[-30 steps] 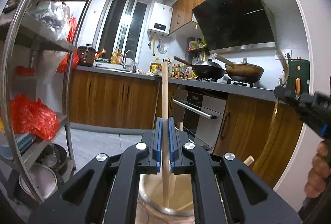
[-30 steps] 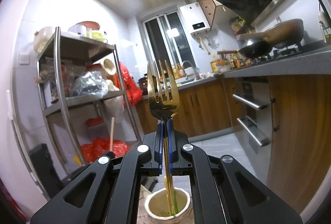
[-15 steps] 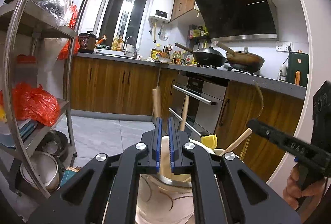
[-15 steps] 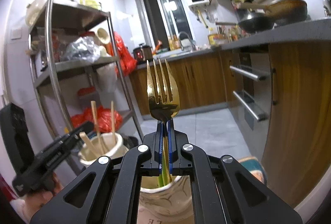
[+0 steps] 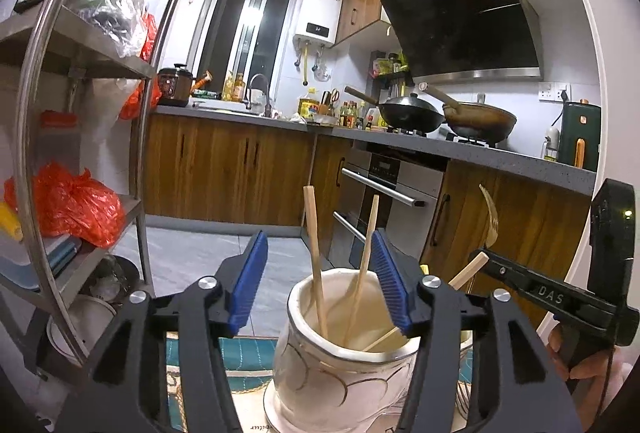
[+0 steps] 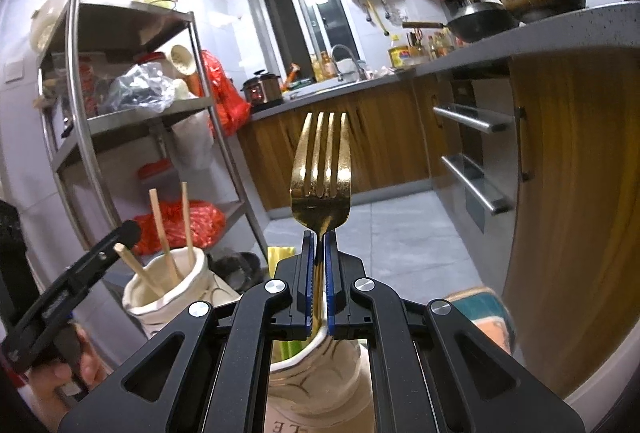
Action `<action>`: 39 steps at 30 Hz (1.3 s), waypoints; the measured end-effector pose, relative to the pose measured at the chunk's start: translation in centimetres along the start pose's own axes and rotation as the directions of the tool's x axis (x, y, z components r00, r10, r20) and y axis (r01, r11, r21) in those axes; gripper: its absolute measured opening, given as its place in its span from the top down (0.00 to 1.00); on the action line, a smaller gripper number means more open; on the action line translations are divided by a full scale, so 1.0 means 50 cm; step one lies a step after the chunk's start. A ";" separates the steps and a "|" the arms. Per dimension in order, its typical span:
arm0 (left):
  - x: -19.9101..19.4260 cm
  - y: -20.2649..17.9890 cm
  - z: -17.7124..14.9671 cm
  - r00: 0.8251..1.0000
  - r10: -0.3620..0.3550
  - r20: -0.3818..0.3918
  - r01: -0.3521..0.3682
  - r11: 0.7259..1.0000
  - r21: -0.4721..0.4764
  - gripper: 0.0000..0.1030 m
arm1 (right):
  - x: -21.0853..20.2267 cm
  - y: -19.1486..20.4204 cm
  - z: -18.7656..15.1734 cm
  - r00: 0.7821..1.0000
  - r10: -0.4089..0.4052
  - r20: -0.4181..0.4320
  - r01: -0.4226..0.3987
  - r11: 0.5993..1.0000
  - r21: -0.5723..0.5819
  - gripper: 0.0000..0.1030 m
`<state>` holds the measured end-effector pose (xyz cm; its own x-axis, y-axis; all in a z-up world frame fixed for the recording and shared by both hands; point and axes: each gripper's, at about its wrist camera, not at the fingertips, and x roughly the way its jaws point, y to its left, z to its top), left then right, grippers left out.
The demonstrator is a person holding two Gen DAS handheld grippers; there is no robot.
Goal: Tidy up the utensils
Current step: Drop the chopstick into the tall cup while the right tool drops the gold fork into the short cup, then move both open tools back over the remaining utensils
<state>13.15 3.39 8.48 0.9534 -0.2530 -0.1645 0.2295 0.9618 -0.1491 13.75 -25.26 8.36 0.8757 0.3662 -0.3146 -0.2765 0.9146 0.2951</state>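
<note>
Left wrist view: left gripper (image 5: 320,273) fingers have just been spreading above the wooden chopsticks (image 5: 316,257) in the white jar (image 5: 344,365); right gripper (image 6: 319,281) fingers are pinching a gold fork (image 6: 320,173).

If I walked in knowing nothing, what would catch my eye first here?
Probably the gold fork, standing tines-up, pinched in the right gripper above a cream jar. Next, the left gripper, its blue pads just opened, with wooden chopsticks standing free in another cream jar.
</note>
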 end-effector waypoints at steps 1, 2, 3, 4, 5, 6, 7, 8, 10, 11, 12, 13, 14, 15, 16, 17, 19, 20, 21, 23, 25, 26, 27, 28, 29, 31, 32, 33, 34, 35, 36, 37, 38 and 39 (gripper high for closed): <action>-0.002 0.000 0.001 1.000 -0.002 0.000 0.002 1.000 0.000 0.47 | 0.001 0.000 -0.001 1.000 -0.002 -0.001 0.002 1.000 0.000 0.94; -0.003 -0.001 0.002 1.000 -0.003 0.000 0.003 1.000 -0.001 0.45 | 0.002 0.000 -0.001 1.000 -0.004 -0.003 0.004 1.000 0.001 0.94; -0.005 0.000 0.002 1.000 -0.004 0.001 0.004 1.000 -0.003 0.44 | 0.003 -0.001 -0.002 1.000 -0.005 -0.005 0.005 1.000 0.002 0.94; -0.005 0.001 0.003 1.000 -0.005 0.000 0.005 1.000 -0.004 0.43 | 0.003 -0.002 -0.003 1.000 -0.007 -0.005 0.007 1.000 0.003 0.94; -0.005 0.002 0.003 1.000 -0.007 -0.002 0.007 1.000 -0.007 0.42 | 0.004 -0.003 -0.003 1.000 -0.007 -0.007 0.007 1.000 0.005 0.94; -0.005 0.003 0.002 1.000 -0.007 -0.006 0.007 1.000 -0.008 0.42 | 0.005 -0.004 -0.004 1.000 -0.008 -0.009 0.008 1.000 0.008 0.94; -0.005 0.004 0.001 1.000 -0.008 -0.009 0.008 1.000 -0.010 0.42 | 0.006 -0.006 -0.004 1.000 -0.007 -0.010 0.007 1.000 0.010 0.94; -0.005 0.005 0.001 1.000 -0.009 -0.012 0.009 1.000 -0.010 0.42 | 0.007 -0.007 -0.005 1.000 -0.007 -0.013 0.007 1.000 0.012 0.93; -0.006 0.004 0.001 1.000 -0.006 -0.017 0.006 1.000 -0.006 0.42 | 0.009 -0.010 -0.006 1.000 -0.007 -0.018 0.007 1.000 0.020 0.91; -0.005 0.004 0.001 1.000 -0.006 -0.019 0.006 1.000 -0.004 0.41 | 0.009 -0.011 -0.006 1.000 -0.001 -0.020 0.002 1.000 0.027 0.89; -0.005 0.003 0.002 1.000 -0.005 -0.019 0.005 1.000 -0.002 0.39 | 0.009 -0.012 -0.005 1.000 0.008 -0.020 -0.007 0.999 0.034 0.85; -0.007 0.002 0.002 1.000 -0.003 -0.018 0.003 1.000 -0.001 0.37 | 0.007 -0.012 -0.005 1.000 0.011 -0.019 -0.010 0.999 0.038 0.79; -0.009 0.002 0.001 1.000 -0.002 -0.016 0.002 1.000 -0.001 0.37 | 0.004 -0.011 -0.004 1.000 0.015 -0.013 -0.014 0.999 0.039 0.78; -0.011 0.001 0.001 1.000 -0.003 -0.016 0.003 1.000 0.001 0.37 | 0.002 -0.010 -0.003 1.000 0.015 -0.008 -0.015 0.999 0.037 0.76; -0.013 0.000 0.000 1.000 -0.001 -0.018 0.001 1.000 0.004 0.37 | 0.000 -0.008 -0.002 1.000 0.015 -0.005 -0.015 0.999 0.034 0.75; -0.014 -0.001 0.000 1.000 0.001 -0.021 -0.001 1.000 0.007 0.36 | -0.001 -0.008 -0.002 1.000 0.016 -0.005 -0.016 0.999 0.035 0.73; -0.018 -0.002 -0.002 1.000 0.004 -0.027 -0.004 1.000 0.011 0.34 | -0.006 -0.007 0.000 1.000 0.019 -0.009 -0.019 0.999 0.039 0.65; -0.021 -0.002 -0.003 1.000 0.008 -0.030 -0.008 1.000 0.014 0.29 | -0.011 -0.006 0.001 1.000 0.017 -0.011 -0.017 0.999 0.038 0.57; -0.024 -0.002 -0.005 0.999 0.012 -0.032 -0.011 1.000 0.016 0.24 | -0.018 -0.004 0.002 1.000 0.017 -0.010 -0.016 0.999 0.036 0.48; -0.036 -0.004 -0.008 0.999 0.020 -0.034 -0.020 0.999 0.025 0.18 | -0.030 -0.001 0.005 1.000 0.016 -0.011 -0.016 1.000 0.025 0.37; -0.048 -0.006 -0.011 0.999 0.030 -0.034 -0.029 0.999 0.033 0.10 | -0.044 0.006 0.007 1.000 0.018 -0.017 -0.017 1.000 0.005 0.23; -0.055 -0.008 -0.013 0.999 0.034 -0.034 -0.033 0.999 0.037 0.05 | -0.052 0.009 0.006 1.000 0.018 -0.021 -0.018 1.000 -0.004 0.21; -0.059 -0.008 -0.015 0.999 0.034 -0.035 -0.033 0.999 0.040 0.06 | -0.060 0.012 0.005 1.000 0.017 -0.023 -0.018 1.000 -0.013 0.17; -0.066 -0.010 -0.018 0.998 0.038 -0.042 -0.036 0.998 0.046 0.06 | -0.067 0.013 0.003 1.000 0.016 -0.024 -0.016 1.000 -0.017 0.11; -0.070 -0.013 -0.022 0.998 0.041 -0.050 -0.039 0.998 0.051 0.06 | -0.076 0.014 0.000 1.000 0.015 -0.026 -0.015 1.000 -0.021 0.09; -0.078 -0.019 -0.030 0.997 0.049 -0.067 -0.044 0.997 0.062 0.06 | -0.091 0.014 -0.006 0.999 0.012 -0.029 -0.013 1.000 -0.026 0.07; -0.082 -0.022 -0.035 0.996 0.049 -0.075 -0.044 0.997 0.067 0.06 | -0.100 0.013 -0.009 0.999 0.001 -0.033 -0.002 1.000 -0.031 0.06; -0.087 -0.026 -0.042 0.995 0.045 -0.085 -0.039 0.997 0.071 0.06 | -0.105 0.013 -0.011 0.999 -0.007 -0.037 0.005 0.999 -0.037 0.06; -0.093 -0.031 -0.049 0.995 0.042 -0.095 -0.035 0.996 0.077 0.06 | -0.115 0.012 -0.017 0.999 -0.020 -0.044 0.018 0.999 -0.049 0.06; -0.098 -0.035 -0.056 0.993 0.043 -0.108 -0.034 0.996 0.085 0.06 | -0.123 0.011 -0.023 0.998 -0.031 -0.047 0.028 0.998 -0.056 0.05; -0.102 -0.040 -0.063 0.992 0.046 -0.121 -0.035 0.995 0.093 0.06 | -0.131 0.009 -0.031 0.998 -0.042 -0.051 0.039 0.997 -0.065 0.05; -0.107 -0.046 -0.075 0.988 0.052 -0.143 -0.038 0.994 0.101 0.06 | -0.138 0.007 -0.038 0.997 -0.049 -0.058 0.045 0.996 -0.071 0.05; -0.109 -0.049 -0.082 0.986 0.050 -0.157 -0.033 0.994 0.103 0.06 | -0.144 0.003 -0.046 0.996 -0.055 -0.070 0.050 0.996 -0.077 0.05; -0.112 -0.051 -0.090 0.983 0.044 -0.177 -0.025 0.994 0.105 0.06 | -0.150 -0.002 -0.055 0.994 -0.062 -0.086 0.055 0.995 -0.079 0.05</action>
<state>6.32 1.86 5.39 0.9126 -0.2252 -0.3412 0.2245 0.9736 -0.0420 6.12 -27.62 8.18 0.8540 0.3224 -0.4083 -0.2583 0.9440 0.2053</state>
